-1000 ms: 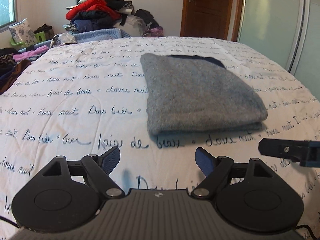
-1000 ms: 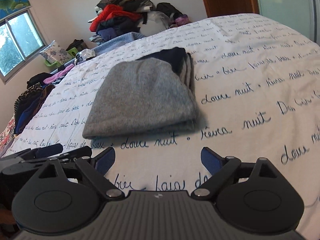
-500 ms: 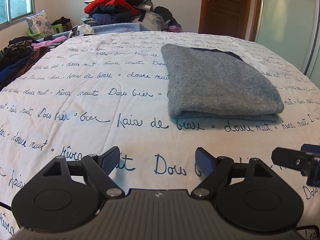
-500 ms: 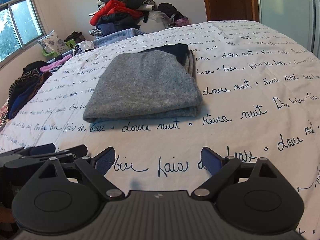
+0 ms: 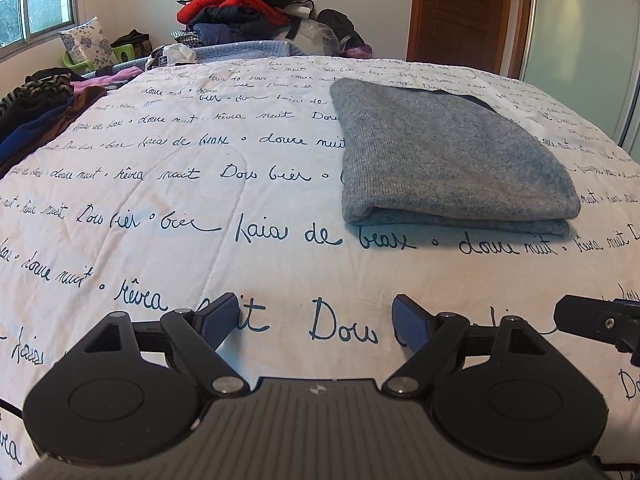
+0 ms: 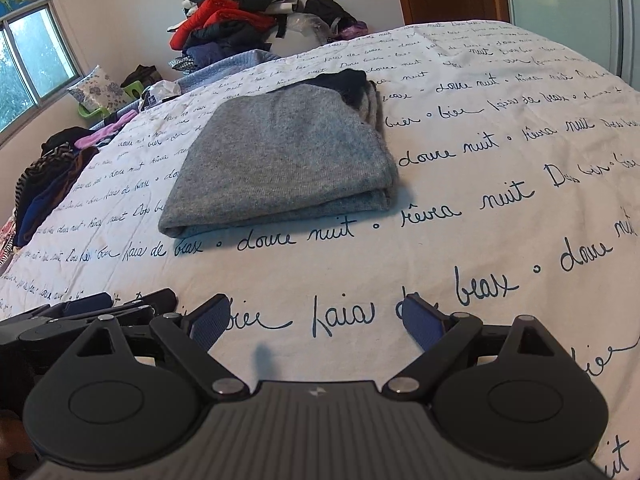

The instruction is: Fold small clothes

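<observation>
The grey sweater [image 5: 448, 160] lies folded flat on the bed [image 5: 160, 200]; left gripper [image 5: 312, 320] and right gripper [image 6: 316, 320] hover near, fingers open, empty, apparently finished.

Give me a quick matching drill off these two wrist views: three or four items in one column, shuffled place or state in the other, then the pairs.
Items:
1. folded grey knit garment
2. red jacket in the clothes heap
3. brown wooden door
4. left hand-held gripper

Places or states:
A. against the far wall, beyond the bed
B. jaws open, nothing between them
C. lying flat on the white script-printed bedspread
D. far right corner of the room

Pairs: 1-C, 2-A, 3-D, 4-B
</observation>
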Motion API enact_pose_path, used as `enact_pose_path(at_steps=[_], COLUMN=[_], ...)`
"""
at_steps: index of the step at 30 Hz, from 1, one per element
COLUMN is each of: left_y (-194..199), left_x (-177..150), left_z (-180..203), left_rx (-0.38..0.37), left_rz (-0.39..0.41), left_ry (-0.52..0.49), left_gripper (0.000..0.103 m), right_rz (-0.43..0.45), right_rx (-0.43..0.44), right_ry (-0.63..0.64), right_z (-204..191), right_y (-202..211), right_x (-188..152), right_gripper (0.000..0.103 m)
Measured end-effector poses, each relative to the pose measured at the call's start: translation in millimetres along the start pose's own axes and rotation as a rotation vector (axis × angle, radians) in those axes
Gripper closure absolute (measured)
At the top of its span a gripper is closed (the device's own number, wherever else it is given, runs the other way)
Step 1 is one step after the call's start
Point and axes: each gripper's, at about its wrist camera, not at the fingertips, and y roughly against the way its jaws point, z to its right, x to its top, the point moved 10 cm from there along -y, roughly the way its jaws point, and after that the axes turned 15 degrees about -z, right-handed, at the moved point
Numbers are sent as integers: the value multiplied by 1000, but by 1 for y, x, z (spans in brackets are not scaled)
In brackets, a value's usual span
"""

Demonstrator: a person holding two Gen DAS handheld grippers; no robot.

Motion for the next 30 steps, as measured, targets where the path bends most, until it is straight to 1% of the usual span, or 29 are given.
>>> enact_pose_path(at_steps=[12, 18, 30], left_y=[-2, 1, -2], left_x=[-1, 0, -2], left_z=[1, -1, -2], left_rx=[5, -5, -2], left_rz=[9, 30, 23], left_ry=[-3, 10, 8], left_gripper=[18, 18, 17], right_rz=[11, 22, 38], right_rx=[-16, -36, -60], right_ry=[28, 55, 97], right_z=[-1, -3, -4], right_y=[-3, -6, -7], right_x=[0, -1, -3], right_gripper=[9, 9, 9])
